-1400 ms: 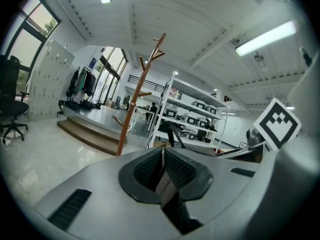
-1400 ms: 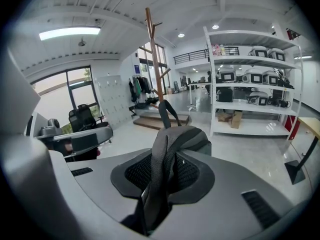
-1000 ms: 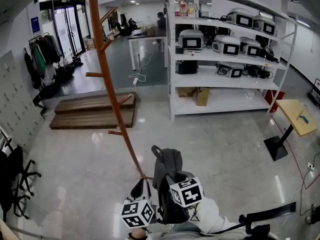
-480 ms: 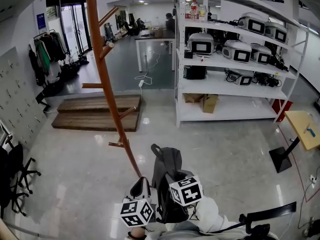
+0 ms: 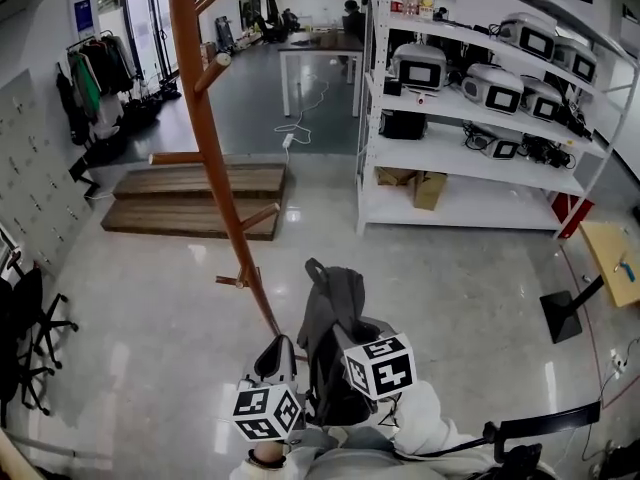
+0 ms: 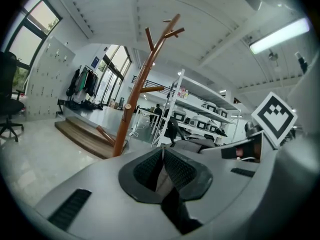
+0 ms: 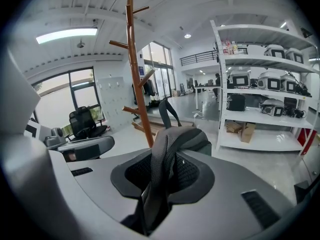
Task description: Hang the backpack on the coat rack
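The brown wooden coat rack [image 5: 213,158] rises just ahead and to the left, its pegs branching off the pole [image 7: 136,79]. The dark grey backpack [image 5: 333,313] hangs off the floor in front of me, to the right of the pole. My right gripper [image 7: 162,156] is shut on the backpack's mesh shoulder strap [image 7: 161,149], which runs up from between its pads. Beside the bag on the left, my left gripper [image 6: 160,152] has its pads together with nothing seen between them. From there the backpack [image 6: 197,145] shows at the right and the coat rack [image 6: 134,106] ahead.
White shelving [image 5: 470,183] with grey devices and boxes stands at the back right. A low wooden platform [image 5: 190,203] lies behind the rack. Office chairs [image 5: 30,343] are at the left, a small yellow table [image 5: 612,260] at the right, hung clothes [image 5: 85,93] far left.
Both grippers and the backpack have moved forward toward the coat rack, which now looms larger and nearer. Both grips look unchanged.
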Demonstrator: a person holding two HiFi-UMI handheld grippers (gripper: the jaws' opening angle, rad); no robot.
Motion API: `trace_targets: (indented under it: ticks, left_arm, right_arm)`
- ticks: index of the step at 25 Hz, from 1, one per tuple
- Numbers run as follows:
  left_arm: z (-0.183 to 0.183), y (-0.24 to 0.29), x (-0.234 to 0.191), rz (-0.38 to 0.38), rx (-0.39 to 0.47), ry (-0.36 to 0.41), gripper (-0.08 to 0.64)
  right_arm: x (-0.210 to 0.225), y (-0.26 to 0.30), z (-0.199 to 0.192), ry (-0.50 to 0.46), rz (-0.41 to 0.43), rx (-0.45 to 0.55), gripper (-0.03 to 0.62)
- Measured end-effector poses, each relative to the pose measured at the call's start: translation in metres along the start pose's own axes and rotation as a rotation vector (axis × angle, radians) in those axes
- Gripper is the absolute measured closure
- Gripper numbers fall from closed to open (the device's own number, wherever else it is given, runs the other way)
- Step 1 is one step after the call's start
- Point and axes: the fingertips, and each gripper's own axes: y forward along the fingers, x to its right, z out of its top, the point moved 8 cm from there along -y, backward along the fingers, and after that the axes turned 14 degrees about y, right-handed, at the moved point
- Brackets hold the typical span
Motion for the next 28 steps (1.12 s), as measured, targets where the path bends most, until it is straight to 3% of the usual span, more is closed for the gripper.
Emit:
trace_targets:
  ticks: [11, 16, 22, 28]
  left_arm:
    - [0.01, 0.017, -0.025, -0.004, 0.015, -0.018, 0.545]
    - [0.012, 0.016, -0.033, 0.01, 0.018, -0.024, 0.545]
    - [0.012, 0.013, -0.043, 0.02, 0.021, -0.023, 0.545]
    - [0.008, 0.007, -0.054, 0.051, 0.014, -0.031, 0.545]
  right_arm:
    - [-0.002, -0.017, 0.088, -0.028, 0.073, 0.081, 0.506]
    - [-0.016, -0.025, 0.121, -0.113, 0.074, 0.141, 0.506]
    - [-0.031, -0.014, 0.142, -0.184, 0.086, 0.16, 0.506]
    - [-0.039, -0.001, 0.141, -0.163, 0.122, 0.152, 0.506]
